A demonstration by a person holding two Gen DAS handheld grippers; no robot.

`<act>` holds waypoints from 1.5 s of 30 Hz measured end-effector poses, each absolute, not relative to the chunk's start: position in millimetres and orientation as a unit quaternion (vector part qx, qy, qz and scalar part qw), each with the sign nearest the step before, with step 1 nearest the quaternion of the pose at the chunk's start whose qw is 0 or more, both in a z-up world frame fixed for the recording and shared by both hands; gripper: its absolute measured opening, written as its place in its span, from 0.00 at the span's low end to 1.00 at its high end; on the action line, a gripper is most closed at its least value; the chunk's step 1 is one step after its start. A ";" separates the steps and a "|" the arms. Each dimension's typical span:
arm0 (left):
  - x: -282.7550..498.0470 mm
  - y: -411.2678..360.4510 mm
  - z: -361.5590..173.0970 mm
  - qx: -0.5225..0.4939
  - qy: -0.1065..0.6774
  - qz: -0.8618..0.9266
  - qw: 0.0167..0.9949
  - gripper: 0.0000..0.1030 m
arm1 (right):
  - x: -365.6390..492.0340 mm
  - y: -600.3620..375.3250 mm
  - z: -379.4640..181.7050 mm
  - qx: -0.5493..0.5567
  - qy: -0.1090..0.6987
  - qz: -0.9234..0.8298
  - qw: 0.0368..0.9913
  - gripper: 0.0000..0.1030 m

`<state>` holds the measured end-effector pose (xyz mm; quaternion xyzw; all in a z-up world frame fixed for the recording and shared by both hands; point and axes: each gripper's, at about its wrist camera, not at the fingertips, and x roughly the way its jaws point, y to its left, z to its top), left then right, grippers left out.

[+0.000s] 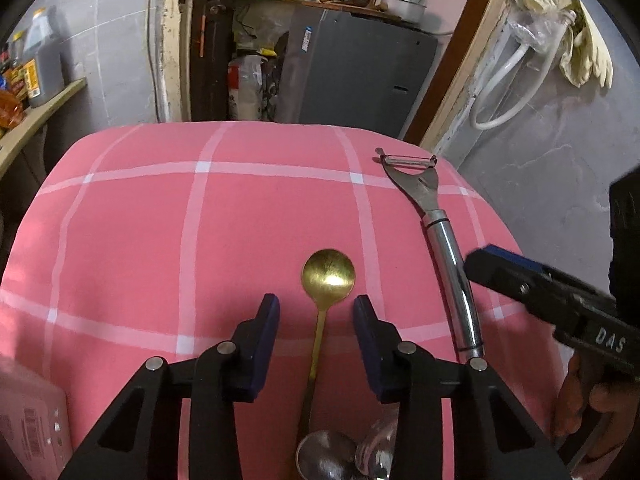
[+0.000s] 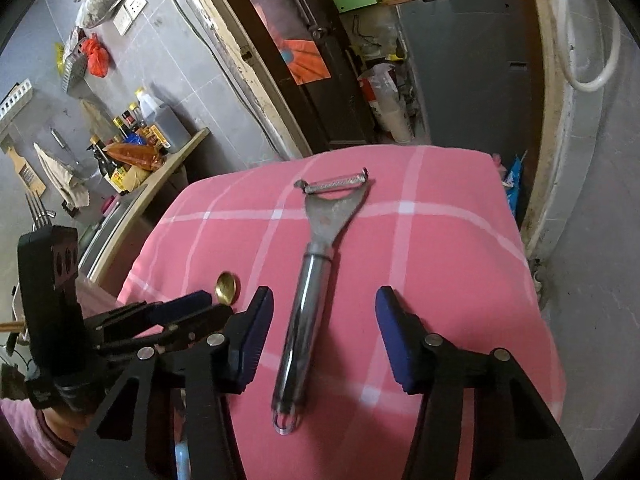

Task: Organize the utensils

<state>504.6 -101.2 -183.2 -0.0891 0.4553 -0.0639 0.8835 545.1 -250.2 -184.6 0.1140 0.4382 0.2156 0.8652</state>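
A gold spoon (image 1: 327,276) lies on the pink checked cloth (image 1: 140,240), bowl away from me. My left gripper (image 1: 316,308) is open, its fingers either side of the spoon's neck. A steel peeler (image 2: 316,264) lies on the cloth to the right, blade end far. My right gripper (image 2: 324,304) is open, its fingers either side of the peeler's handle, above it. The peeler (image 1: 444,248) and the right gripper (image 1: 500,268) also show in the left wrist view. The spoon bowl (image 2: 226,285) and the left gripper (image 2: 180,308) show in the right wrist view. Steel spoons (image 1: 344,456) lie at the near edge.
A pink-white box (image 1: 28,420) sits at the cloth's near left. A shelf with bottles (image 2: 136,144) stands left of the table. A grey fridge (image 1: 360,72) and doorway are behind. The cloth's right edge (image 2: 532,280) drops to a grey wall.
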 end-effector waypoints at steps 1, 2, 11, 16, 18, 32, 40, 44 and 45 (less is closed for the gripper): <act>507.6 -99.8 -182.5 -0.089 0.455 -0.065 0.884 0.35 | 548.4 -248.1 -185.2 0.113 0.440 0.218 0.864 0.43; 509.6 -99.8 -182.5 -0.088 0.454 -0.066 0.884 0.35 | 552.0 -246.2 -186.0 0.113 0.443 0.223 0.861 0.42; 521.1 -98.4 -184.6 -0.089 0.443 -0.088 0.888 0.35 | 588.4 -249.2 -201.6 0.165 0.464 0.252 0.833 0.32; 525.8 -97.7 -185.1 -0.094 0.445 -0.098 0.885 0.34 | 599.9 -244.8 -207.2 0.188 0.467 0.269 0.821 0.32; 527.8 -96.5 -185.2 -0.097 0.448 -0.100 0.883 0.31 | 603.0 -245.7 -209.5 0.203 0.467 0.275 0.815 0.30; 529.4 -94.9 -181.9 -0.108 0.464 -0.105 0.873 0.26 | 620.7 -249.4 -225.0 0.261 0.478 0.278 0.791 0.08; 515.6 -93.3 -177.0 -0.123 0.457 -0.111 0.874 0.26 | 612.6 -250.5 -220.9 0.262 0.459 0.281 0.801 0.03; 505.5 -97.1 -169.0 -0.115 0.439 -0.111 0.884 0.26 | 599.9 -249.4 -206.9 0.241 0.441 0.285 0.816 0.02; 502.8 -97.9 -166.5 -0.113 0.435 -0.111 0.886 0.26 | 597.5 -249.5 -204.1 0.236 0.439 0.286 0.818 0.02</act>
